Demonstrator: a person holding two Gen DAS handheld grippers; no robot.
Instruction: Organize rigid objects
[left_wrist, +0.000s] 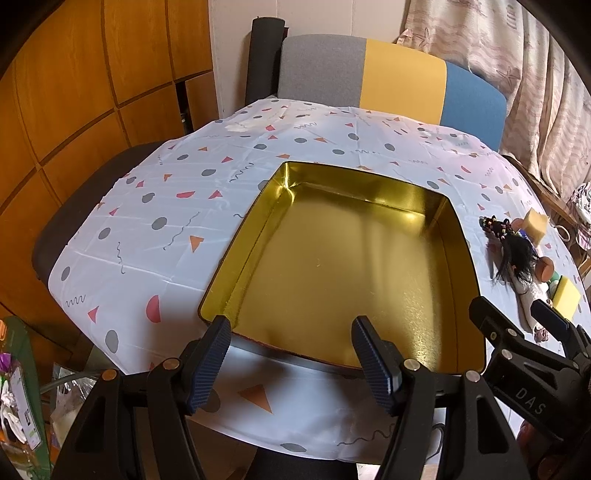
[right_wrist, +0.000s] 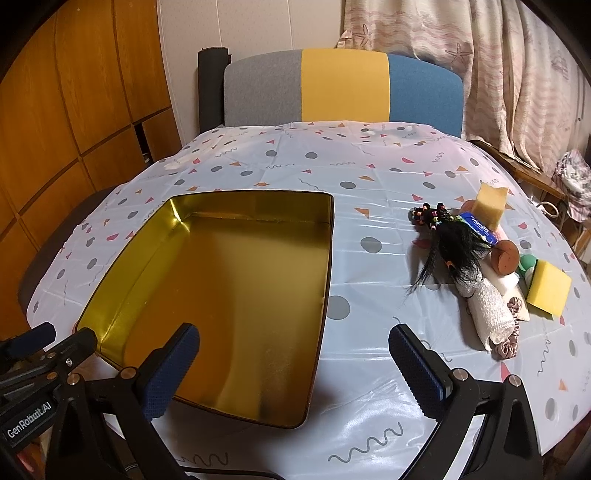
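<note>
An empty gold tin (left_wrist: 369, 194) (right_wrist: 258, 208) lies open on the patterned tablecloth (left_wrist: 147, 229) (right_wrist: 369, 177). My left gripper (left_wrist: 291, 325) (right_wrist: 68, 332) is open over the tin's near edge, nothing between its fingers. My right gripper (right_wrist: 293, 332) (left_wrist: 511, 306) is open too, straddling the tin's right rim and bare cloth. To the right lies a pile: a black-haired doll (right_wrist: 454, 243) (left_wrist: 517, 254), two yellow sponges (right_wrist: 548, 291) (right_wrist: 489, 206), a terracotta pot (right_wrist: 504, 258), a blue box (right_wrist: 478, 229), a white cloth roll (right_wrist: 491, 310) and a pink scrunchie (right_wrist: 504, 349).
A grey, yellow and blue chair back (right_wrist: 343, 88) stands behind the table. Wooden cabinets (right_wrist: 74, 110) fill the left side, curtains (right_wrist: 498, 55) the right. Bags and clutter (left_wrist: 18, 387) sit on the floor beside the table's near left corner.
</note>
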